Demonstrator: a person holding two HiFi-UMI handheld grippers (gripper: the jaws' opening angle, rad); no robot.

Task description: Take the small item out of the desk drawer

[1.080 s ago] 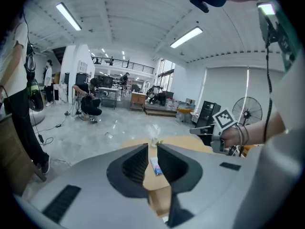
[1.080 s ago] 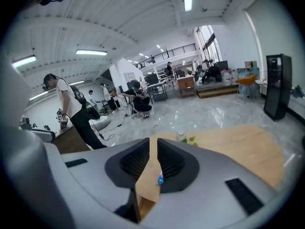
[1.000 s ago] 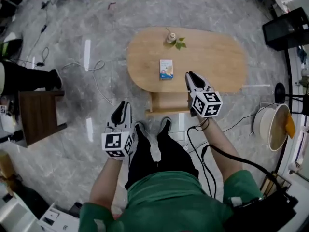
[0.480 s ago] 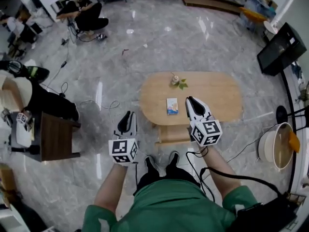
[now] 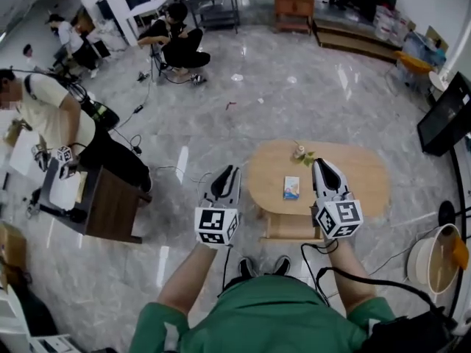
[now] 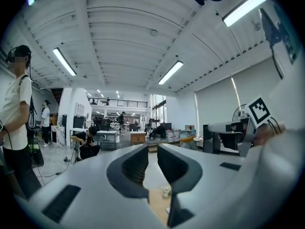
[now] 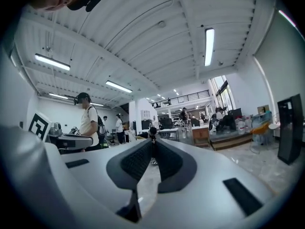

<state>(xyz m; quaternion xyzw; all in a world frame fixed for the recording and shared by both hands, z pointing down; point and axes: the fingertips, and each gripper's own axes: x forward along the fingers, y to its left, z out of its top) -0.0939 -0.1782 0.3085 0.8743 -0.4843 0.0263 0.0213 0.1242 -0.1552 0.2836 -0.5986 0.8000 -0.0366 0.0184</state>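
Nearest, the left tool (image 5: 227,170) stands a slit open and empty, the right tool (image 5: 321,163) has just been closing, tips touching, on nothing, and beyond them the small box (image 5: 291,188), probably a light stiff carton best pinched across its long edges, lies on the tabletop (image 5: 353,175).

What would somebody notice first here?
The left hand-held gripper and right hand-held gripper stick out at the centre of the head view; the right's empty jaws have just been closing. Below them, an oval wooden table holds a small box and a plant.
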